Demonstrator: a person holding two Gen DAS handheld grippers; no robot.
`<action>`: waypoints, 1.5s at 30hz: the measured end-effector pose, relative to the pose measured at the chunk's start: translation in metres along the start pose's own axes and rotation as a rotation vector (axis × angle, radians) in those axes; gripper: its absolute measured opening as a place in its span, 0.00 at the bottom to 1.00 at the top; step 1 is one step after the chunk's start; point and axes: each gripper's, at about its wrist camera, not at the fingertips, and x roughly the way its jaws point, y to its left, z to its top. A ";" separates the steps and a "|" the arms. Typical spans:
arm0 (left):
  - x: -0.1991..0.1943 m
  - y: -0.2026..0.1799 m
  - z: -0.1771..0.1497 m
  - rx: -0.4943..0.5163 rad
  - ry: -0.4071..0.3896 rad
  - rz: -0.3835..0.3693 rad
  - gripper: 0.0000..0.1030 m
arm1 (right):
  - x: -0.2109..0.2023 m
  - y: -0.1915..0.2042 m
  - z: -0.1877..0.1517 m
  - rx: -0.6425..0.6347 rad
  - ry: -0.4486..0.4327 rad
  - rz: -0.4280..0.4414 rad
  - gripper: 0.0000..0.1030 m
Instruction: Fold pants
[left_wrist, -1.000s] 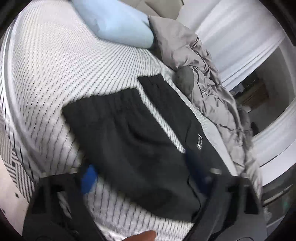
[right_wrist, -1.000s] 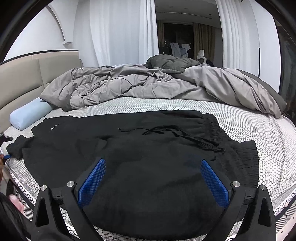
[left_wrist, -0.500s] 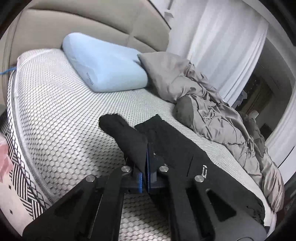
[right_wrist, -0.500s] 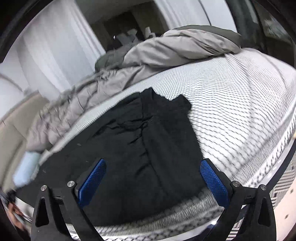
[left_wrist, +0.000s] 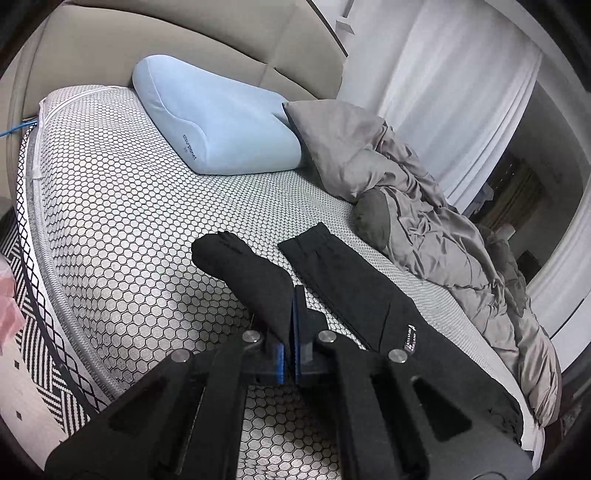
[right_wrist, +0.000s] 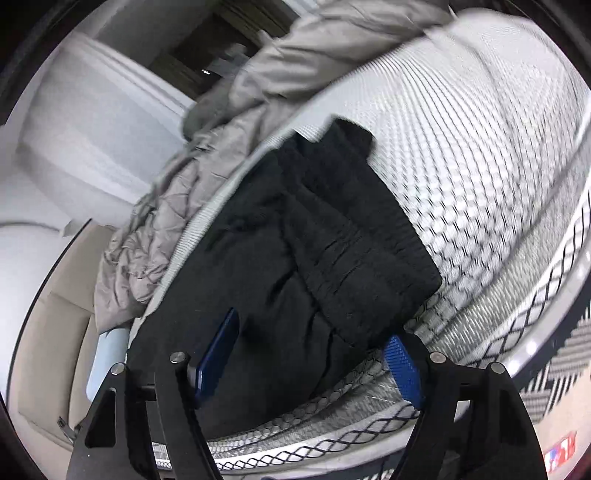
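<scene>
1. The black pants (left_wrist: 373, 295) lie lengthwise along the near edge of the bed (left_wrist: 122, 206), with their legs toward the blue pillow (left_wrist: 218, 122).
2. The left gripper (left_wrist: 291, 317) has its jaws clamped on the nearer leg's cuff, which is raised off the bed.
3. The right gripper (right_wrist: 310, 354) is at the waistband end; its jaws are closing astride the fabric and not yet pressing it.

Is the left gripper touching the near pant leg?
Touching. The left wrist view shows the left gripper with its blue pads closed on the near pant leg, whose cloth rises from the mattress.
</scene>
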 end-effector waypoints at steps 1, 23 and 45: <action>0.001 0.001 0.000 -0.003 0.005 0.002 0.01 | -0.004 0.003 -0.002 -0.026 -0.018 0.006 0.76; 0.041 0.019 -0.018 -0.062 0.182 0.065 0.02 | -0.022 0.007 -0.008 -0.091 -0.081 -0.068 0.16; 0.009 -0.005 0.004 -0.012 0.068 0.011 0.00 | -0.068 0.015 0.004 -0.071 -0.188 0.076 0.06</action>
